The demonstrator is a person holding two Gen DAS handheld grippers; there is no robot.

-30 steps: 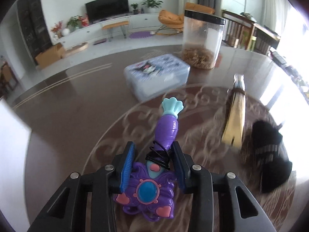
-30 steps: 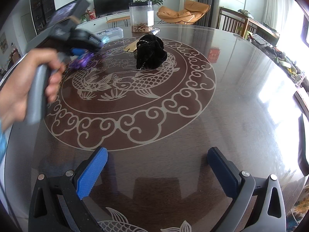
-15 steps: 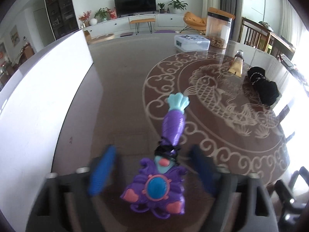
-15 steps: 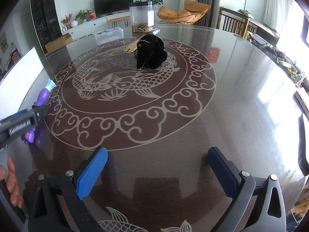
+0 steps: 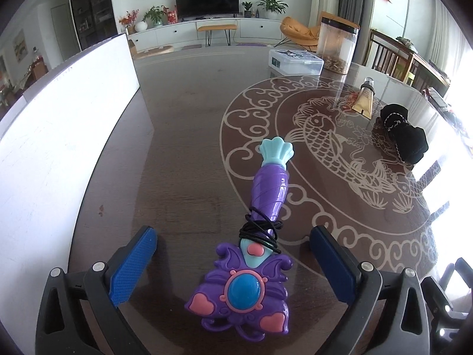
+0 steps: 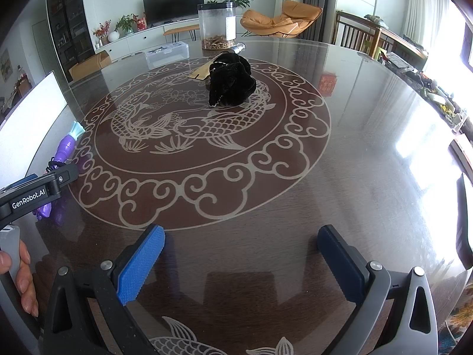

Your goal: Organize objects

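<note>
A purple toy wand point(image 5: 260, 230) with a teal shell tip and a black cord wound round its neck lies on the round glass table point(image 5: 183, 153) by the left edge. My left gripper point(image 5: 233, 263) is open, its blue pads on either side of the wand's head, not touching it. The wand also shows at far left in the right wrist view point(image 6: 66, 145), partly behind the left gripper. My right gripper point(image 6: 241, 261) is open and empty over the table's near edge. A black plush item point(image 6: 232, 81) and a gold tube point(image 5: 364, 102) lie mid-table.
A white board point(image 5: 53, 136) stands along the table's left side. A clear flat box point(image 5: 295, 61) and a tall clear canister point(image 5: 337, 47) with brown contents stand at the far edge. Chairs and a shelf stand beyond on the right.
My left gripper carried the wand from the far side to the left edge, set it down and opened. My right gripper has not moved.
</note>
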